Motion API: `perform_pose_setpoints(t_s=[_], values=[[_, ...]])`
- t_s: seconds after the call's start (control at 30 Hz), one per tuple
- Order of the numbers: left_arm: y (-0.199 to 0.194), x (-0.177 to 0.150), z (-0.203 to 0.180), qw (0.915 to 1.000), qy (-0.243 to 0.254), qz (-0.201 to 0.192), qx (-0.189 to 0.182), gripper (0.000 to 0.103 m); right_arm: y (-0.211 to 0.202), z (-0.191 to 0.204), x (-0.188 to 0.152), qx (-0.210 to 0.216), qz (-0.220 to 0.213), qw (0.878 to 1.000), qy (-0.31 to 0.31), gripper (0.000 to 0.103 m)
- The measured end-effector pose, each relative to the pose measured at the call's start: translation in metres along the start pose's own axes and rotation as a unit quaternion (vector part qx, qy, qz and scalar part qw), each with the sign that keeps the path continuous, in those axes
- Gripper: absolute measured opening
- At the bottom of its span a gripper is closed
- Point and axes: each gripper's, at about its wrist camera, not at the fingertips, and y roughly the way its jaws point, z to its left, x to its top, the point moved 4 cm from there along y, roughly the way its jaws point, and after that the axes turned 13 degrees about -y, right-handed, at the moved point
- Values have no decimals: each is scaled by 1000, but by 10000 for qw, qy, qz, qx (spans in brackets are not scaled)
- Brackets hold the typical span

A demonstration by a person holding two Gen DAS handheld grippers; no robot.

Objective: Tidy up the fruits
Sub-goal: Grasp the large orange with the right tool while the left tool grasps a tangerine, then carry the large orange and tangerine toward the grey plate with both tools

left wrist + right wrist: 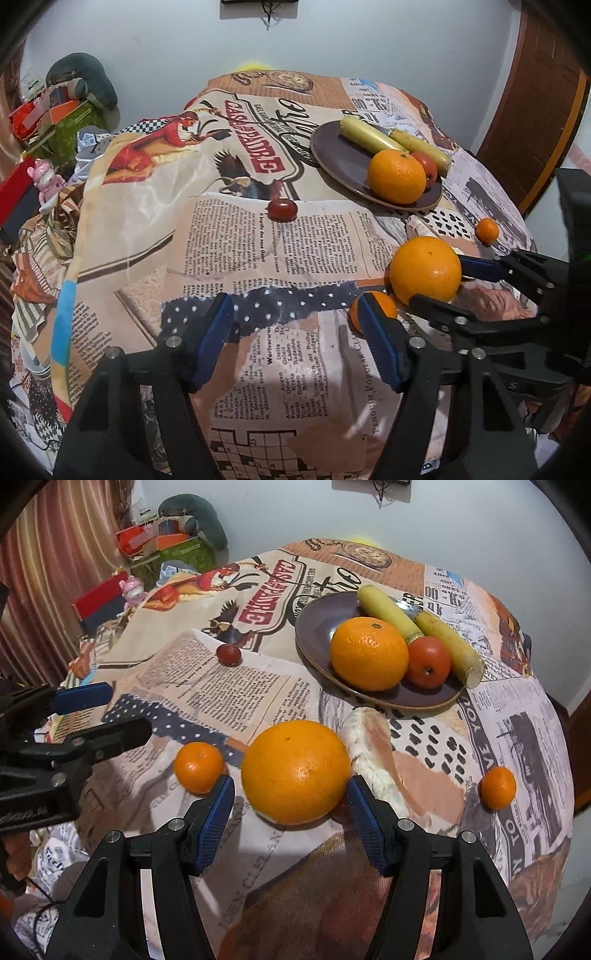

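A large orange (295, 771) rests on the printed cloth between the fingertips of my right gripper (290, 797); the pads flank it with no clear press. From the left wrist view the same orange (424, 269) sits in the right gripper (448, 286). My left gripper (295, 325) is open and empty. A small orange (384, 302) peeks from behind its right finger and lies beside the large one (199, 768). The brown plate (317, 624) holds an orange (369, 653), a tomato (428, 661) and two long yellow fruits (388, 613).
A small dark red fruit (282, 208) lies mid-cloth. Another small orange (498, 787) sits near the right edge. The left gripper (129, 710) reaches in from the left. Boxes and a pink toy (133, 587) crowd the back left. A wooden door (532, 122) stands right.
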Motion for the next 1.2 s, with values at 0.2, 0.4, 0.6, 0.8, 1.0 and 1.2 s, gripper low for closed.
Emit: perform_pose_setpoints(t_s=[0.2,0.4,0.6,0.8,1.0,1.2], values=[[0,0,-8,9999,93,23,-31,70,-1,-3,2,27,-83,10000,20,59],[-5,0,-18,9997,236,6,-12,70,-16,-3,1,164,-206,9997,22,57],[-1,-3,-27,9994,299,131,-71,70,-39,-11,-3,156,-434,9989,121,54],[10,-12,-43,9978,572,319,-51,70,-52,-26,-12,40,-521,9983,275,53],[30,-19,-48,9961,637,605,12,46,-61,-42,-16,-81,-621,9970,459,53],[33,-18,-51,9963,597,617,-95,34,-63,-58,-19,-208,-649,9959,597,53]])
